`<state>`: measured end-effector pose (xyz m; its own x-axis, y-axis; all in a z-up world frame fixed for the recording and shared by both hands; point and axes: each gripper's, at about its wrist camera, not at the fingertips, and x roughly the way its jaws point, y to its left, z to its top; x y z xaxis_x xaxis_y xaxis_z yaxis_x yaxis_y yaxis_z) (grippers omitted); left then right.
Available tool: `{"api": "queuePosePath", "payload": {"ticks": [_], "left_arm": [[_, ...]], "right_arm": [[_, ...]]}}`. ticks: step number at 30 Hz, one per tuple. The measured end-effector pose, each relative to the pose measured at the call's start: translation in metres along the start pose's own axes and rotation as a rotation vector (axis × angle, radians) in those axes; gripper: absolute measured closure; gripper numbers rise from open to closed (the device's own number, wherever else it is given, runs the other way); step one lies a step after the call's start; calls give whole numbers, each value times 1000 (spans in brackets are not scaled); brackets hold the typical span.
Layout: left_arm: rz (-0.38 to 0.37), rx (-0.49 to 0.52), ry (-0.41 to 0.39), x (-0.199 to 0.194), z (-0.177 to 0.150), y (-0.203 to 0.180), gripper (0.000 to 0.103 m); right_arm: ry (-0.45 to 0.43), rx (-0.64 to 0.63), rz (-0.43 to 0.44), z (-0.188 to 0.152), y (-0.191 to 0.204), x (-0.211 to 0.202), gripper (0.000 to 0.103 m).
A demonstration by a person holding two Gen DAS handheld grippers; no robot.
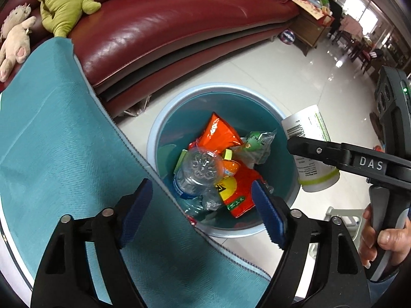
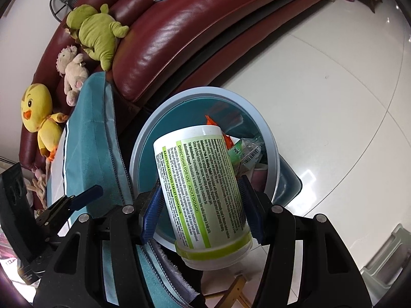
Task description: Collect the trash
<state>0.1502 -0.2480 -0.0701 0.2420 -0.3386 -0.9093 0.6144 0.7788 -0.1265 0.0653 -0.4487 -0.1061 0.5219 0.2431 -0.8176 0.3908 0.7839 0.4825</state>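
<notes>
Above the bin, already holding wrappers and a plastic bottle, my left gripper hangs spread and empty; my right gripper pinches a supplement tub, not yet dropped.

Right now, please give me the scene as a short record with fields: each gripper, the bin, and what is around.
left gripper: jaws open, nothing between them, above the table edge and the bin
right gripper: jaws shut on the white bottle, held tilted over the bin
bin: on the floor beside the sofa, already holds an orange wrapper and a clear plastic bottle
table cover: teal cloth
sofa: plush toys on it
</notes>
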Motion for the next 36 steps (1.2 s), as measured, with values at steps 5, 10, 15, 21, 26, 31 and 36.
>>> {"api": "queuePosePath", "payload": {"ticks": [5, 10, 15, 21, 26, 31, 36], "left_arm": [[2, -12, -19, -6, -3, 6, 13], [-4, -30, -14, -8, -7, 11, 13], [-12, -52, -17, -17, -14, 14, 13], [-2, -58, -46, -40, -27, 9, 13], [-11, -64, -55, -60, -40, 5, 11], [27, -64, -87, -82, -59, 1, 4], [47, -98, -86, -97, -73, 5, 4]], "right_arm": [[8, -7, -12, -1, 5, 3, 47], [5, -12, -14, -2, 14, 2, 36], [-14, -16, -23, -5, 19, -10, 27], [-23, -24, -31, -19, 22, -32, 22], [-30, -46, -36, -32, 26, -49, 19], [-44, -105, -43, -52, 40, -67, 7], [-51, -163, -80, -73, 54, -81, 7]]}}
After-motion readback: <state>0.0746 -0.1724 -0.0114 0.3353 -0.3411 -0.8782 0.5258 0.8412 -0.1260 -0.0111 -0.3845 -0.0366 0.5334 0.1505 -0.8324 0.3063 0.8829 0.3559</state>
